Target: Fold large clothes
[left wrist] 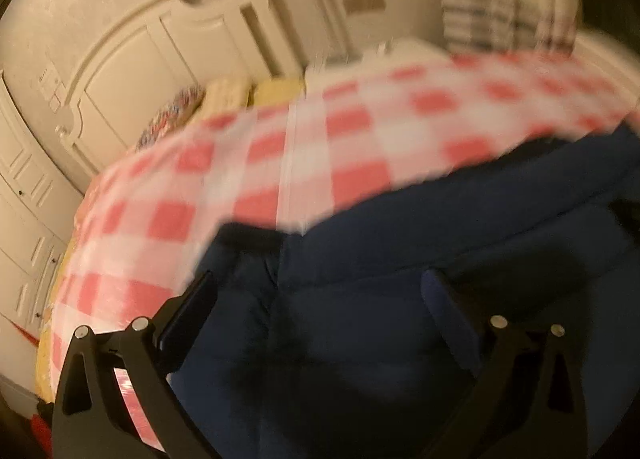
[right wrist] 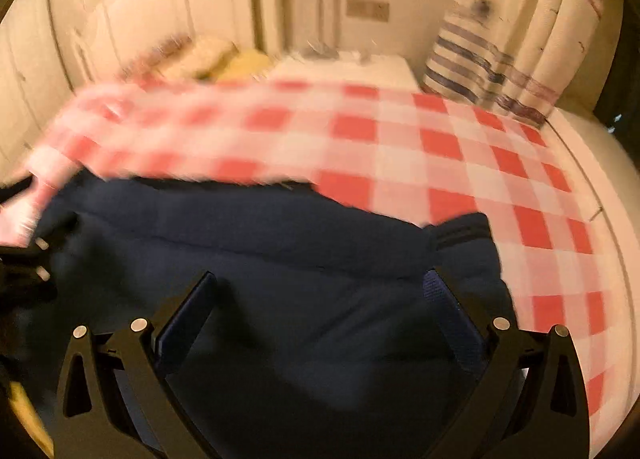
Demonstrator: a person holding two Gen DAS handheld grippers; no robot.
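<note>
1. My right view shows the other tongs at its far left edge, and a striped curtain [right wrist: 480,71] by the bed's far corner; my left view shows white wardrobe doors [left wrist: 36,187] along the bed's side.
2. The navy garment [left wrist: 380,299] lies on the bed's red-and-white checked cover [left wrist: 280,147], nearest me, its long axis crosswise in both views, a ribbed cuff [right wrist: 460,235] toward the right.
3. The garment looks thick, soft and padded, with a seam ridge running across; both views are blurred.
4. My left tongs [left wrist: 320,299] are spread wide above the fabric, holding nothing; my right tongs [right wrist: 320,299] likewise.
</note>
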